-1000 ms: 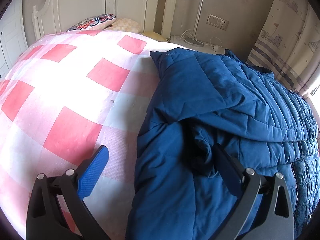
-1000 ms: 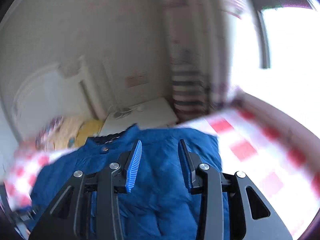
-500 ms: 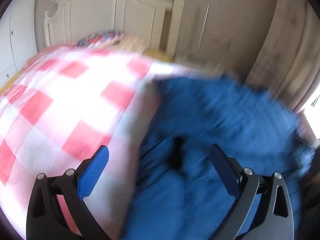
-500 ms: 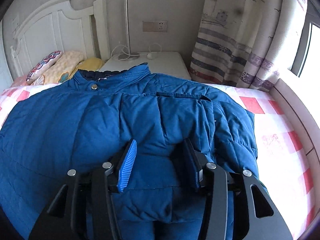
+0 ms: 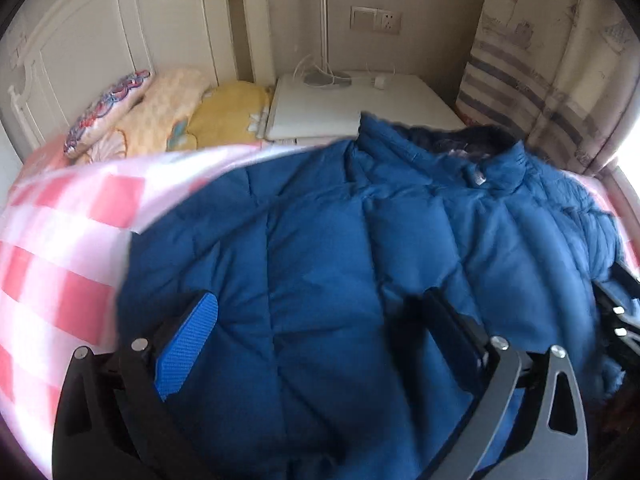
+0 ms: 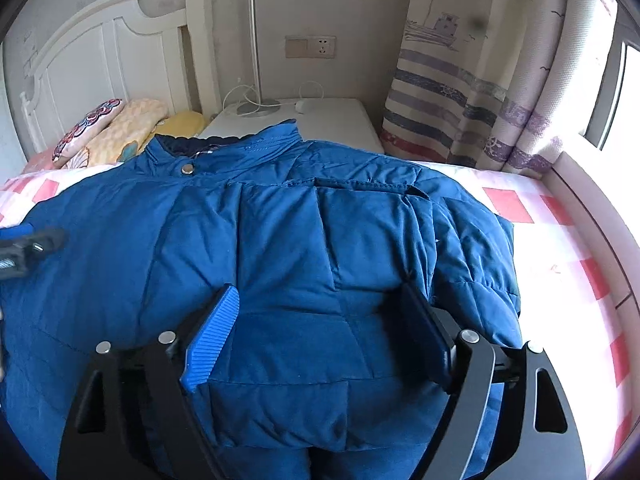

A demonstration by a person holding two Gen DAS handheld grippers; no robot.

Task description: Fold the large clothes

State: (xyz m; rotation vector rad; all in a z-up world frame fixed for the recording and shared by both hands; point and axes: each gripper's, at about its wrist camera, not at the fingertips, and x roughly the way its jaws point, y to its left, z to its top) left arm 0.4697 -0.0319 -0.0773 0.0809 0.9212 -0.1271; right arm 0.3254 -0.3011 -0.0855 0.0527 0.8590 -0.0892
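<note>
A blue quilted jacket [image 6: 280, 232] lies on the pink-and-white checked bed cover [image 6: 560, 240], collar [image 6: 224, 148] toward the headboard, with one side folded in over its body. My right gripper [image 6: 320, 304] hovers low over the folded part. Its jaws are opening, and the cloth lies between them with no pad pressing on it. My left gripper [image 5: 320, 312] stands wide open above the jacket [image 5: 340, 248] near its left half, holding nothing. The left gripper [image 6: 24, 244] shows at the left edge of the right wrist view. The right gripper [image 5: 616, 312] shows at the right edge of the left wrist view.
Pillows [image 6: 116, 128] lean against the white headboard [image 6: 112, 48]. A white nightstand [image 6: 320, 120] with a lamp base and cables stands behind the collar. A striped curtain [image 6: 480, 80] hangs at the right, and a window ledge [image 6: 592, 216] borders the bed.
My left gripper swung right, from the jacket's left edge to over its body. My right gripper came down onto the jacket, and its jaws went from narrow to wide.
</note>
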